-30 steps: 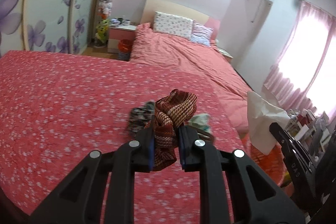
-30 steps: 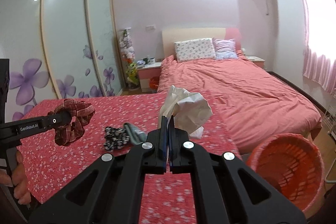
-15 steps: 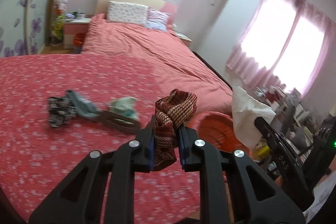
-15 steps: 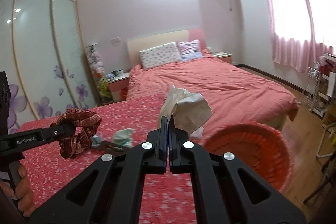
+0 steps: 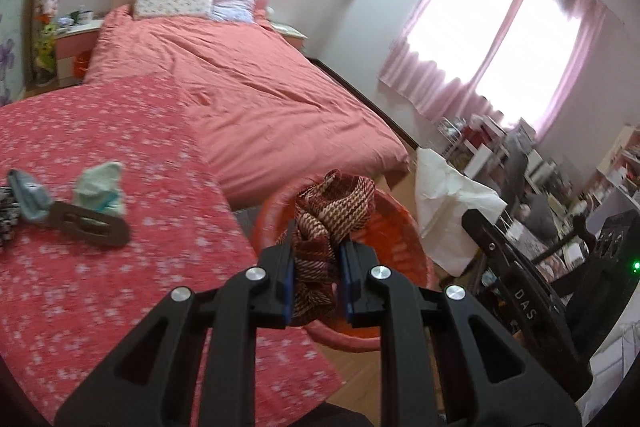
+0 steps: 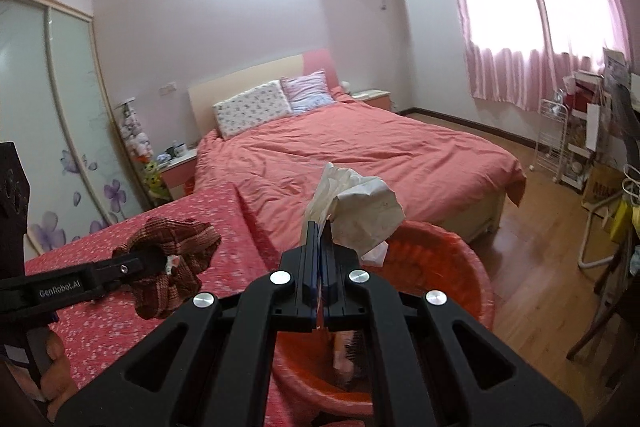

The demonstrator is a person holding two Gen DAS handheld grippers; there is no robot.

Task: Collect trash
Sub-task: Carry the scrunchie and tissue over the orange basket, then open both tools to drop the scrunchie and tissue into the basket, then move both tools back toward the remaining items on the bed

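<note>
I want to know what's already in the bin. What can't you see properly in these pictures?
- Orange basket inside: right wrist view, right gripper and white tissue cover most of it; contents blurred.
- Same basket, left wrist view: left gripper and plaid scrunchie hide its middle.
- Black patterned thing: cut off by the left edge.
- Cluttered shelves: too small and blurred.

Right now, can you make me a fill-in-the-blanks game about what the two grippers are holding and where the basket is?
1. The left gripper is shut on a red-brown checked fabric ____.
2. The right gripper pinches a crumpled ____ paper tissue.
3. The round orange plastic basket stands on the wooden ____.
4. The flat brown hair clip lies on the red flowered ____.

Missing words: scrunchie; white; floor; bedspread
</note>
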